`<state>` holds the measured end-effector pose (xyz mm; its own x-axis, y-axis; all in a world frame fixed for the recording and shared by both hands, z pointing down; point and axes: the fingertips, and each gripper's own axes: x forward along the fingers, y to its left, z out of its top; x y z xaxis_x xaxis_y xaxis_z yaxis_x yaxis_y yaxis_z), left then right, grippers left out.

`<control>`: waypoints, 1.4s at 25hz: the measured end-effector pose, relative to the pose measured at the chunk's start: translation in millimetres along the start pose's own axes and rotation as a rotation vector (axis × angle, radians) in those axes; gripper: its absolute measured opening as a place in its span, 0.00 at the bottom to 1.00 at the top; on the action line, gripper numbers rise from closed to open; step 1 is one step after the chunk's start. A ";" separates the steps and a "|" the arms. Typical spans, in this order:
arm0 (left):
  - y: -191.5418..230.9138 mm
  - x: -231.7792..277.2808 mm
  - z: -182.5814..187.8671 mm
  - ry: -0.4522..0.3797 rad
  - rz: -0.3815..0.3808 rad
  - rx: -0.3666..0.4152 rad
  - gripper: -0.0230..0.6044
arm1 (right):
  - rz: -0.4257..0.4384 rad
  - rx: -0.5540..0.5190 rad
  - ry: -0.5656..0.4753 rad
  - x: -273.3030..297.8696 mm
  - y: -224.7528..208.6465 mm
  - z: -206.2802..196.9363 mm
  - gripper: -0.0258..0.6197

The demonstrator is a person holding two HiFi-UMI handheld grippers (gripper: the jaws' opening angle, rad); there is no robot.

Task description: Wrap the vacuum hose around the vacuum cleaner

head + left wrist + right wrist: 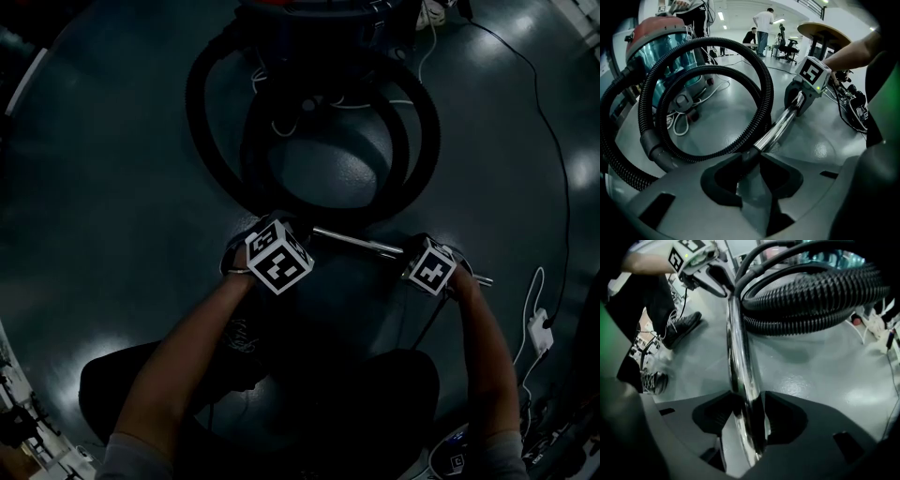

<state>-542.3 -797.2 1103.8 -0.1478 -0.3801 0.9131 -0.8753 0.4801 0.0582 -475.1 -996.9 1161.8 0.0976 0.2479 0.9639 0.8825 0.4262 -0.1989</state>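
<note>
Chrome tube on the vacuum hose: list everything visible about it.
The chrome tube is a straight, shiny, metal-looking pipe spanning between both grippers, near the coiled black hose. Its dark cuff end, where the hose joins, is pinched in the left gripper; it also runs between the right gripper's jaws, seemingly loose. One end pokes past that gripper.

Wand mirror-polished metal; hose ribbed matt plastic; floor glossy.
</note>
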 end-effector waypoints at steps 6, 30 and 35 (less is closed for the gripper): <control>-0.3 -0.5 -3.1 0.037 -0.026 0.015 0.24 | -0.038 0.049 -0.100 -22.1 0.8 9.1 0.34; 29.9 -116.9 101.8 -0.228 -0.087 0.185 0.05 | -0.242 0.281 -0.724 -181.2 -17.8 156.3 0.05; 39.2 -166.1 123.0 -0.270 -0.106 0.142 0.05 | -0.249 0.306 -0.758 -234.5 -3.1 179.3 0.05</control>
<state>-608.7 -812.5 904.8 -0.1526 -0.6269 0.7640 -0.9450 0.3188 0.0728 -583.2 -900.5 904.6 -0.5130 0.5845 0.6286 0.6637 0.7345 -0.1413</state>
